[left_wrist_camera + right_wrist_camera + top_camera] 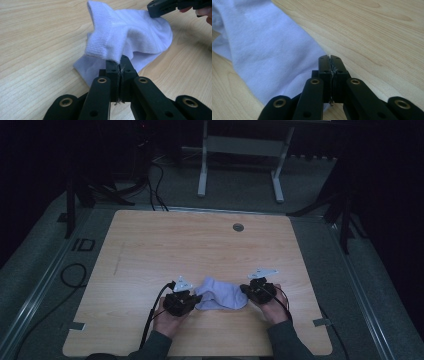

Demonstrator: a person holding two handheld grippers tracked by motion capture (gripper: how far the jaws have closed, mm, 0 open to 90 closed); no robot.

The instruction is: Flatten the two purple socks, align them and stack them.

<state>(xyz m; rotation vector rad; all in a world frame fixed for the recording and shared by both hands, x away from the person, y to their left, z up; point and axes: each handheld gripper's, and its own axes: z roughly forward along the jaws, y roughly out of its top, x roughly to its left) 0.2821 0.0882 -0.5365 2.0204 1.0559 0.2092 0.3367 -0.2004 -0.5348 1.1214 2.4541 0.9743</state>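
White sock (220, 295) lies on near part of table (200, 240), between tools. Left tool (119, 62) clamps cuff edge; right tool (329, 62) clamps opposite edge. Advice: keep both grips firm, pull apart evenly, low over table.

so the small white cotton sock (221, 294) sits on the light wooden table (200, 245), near edge, left gripper (196, 298) at its left end, right gripper (245, 289) at its right.

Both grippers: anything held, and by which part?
Left gripper is shut on the white sock at its ribbed cuff. Right gripper is shut on the sock's opposite end, pinching its edge.
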